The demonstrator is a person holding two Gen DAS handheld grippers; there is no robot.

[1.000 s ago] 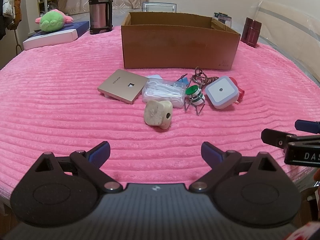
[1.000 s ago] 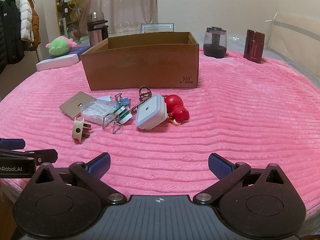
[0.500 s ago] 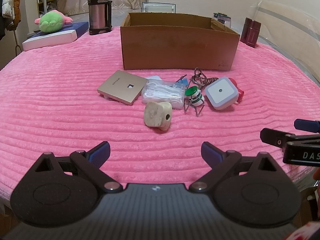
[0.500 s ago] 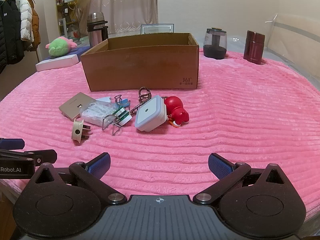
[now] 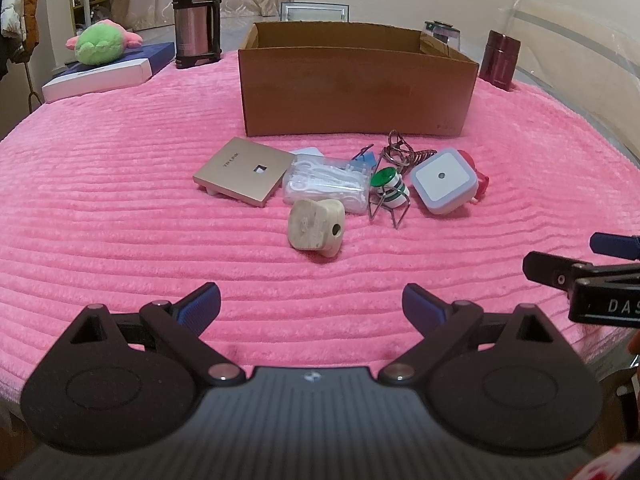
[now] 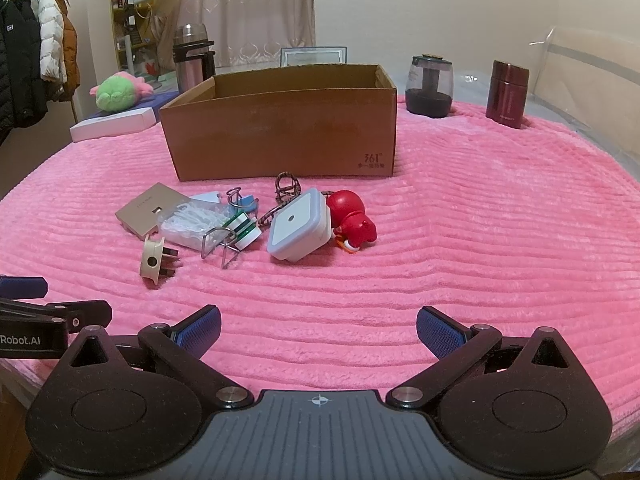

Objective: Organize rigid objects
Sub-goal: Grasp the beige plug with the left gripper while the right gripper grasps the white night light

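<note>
Left wrist: plug (image 5: 316, 229) ahead of open-jawed left gripper (image 5: 311, 304).

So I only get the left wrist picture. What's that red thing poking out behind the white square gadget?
Observer: The right wrist view shows it whole: a small red toy figure, lying right against the white night light.
Operator: And the cream lump nearest me?
Observer: A plug. From the other side you can see metal prongs sticking out of it.
Operator: Something peeks over the cardboard box at the back right. What is it?
Observer: A glass jar with dark contents, standing on the pink cover beside the maroon flask.
</note>
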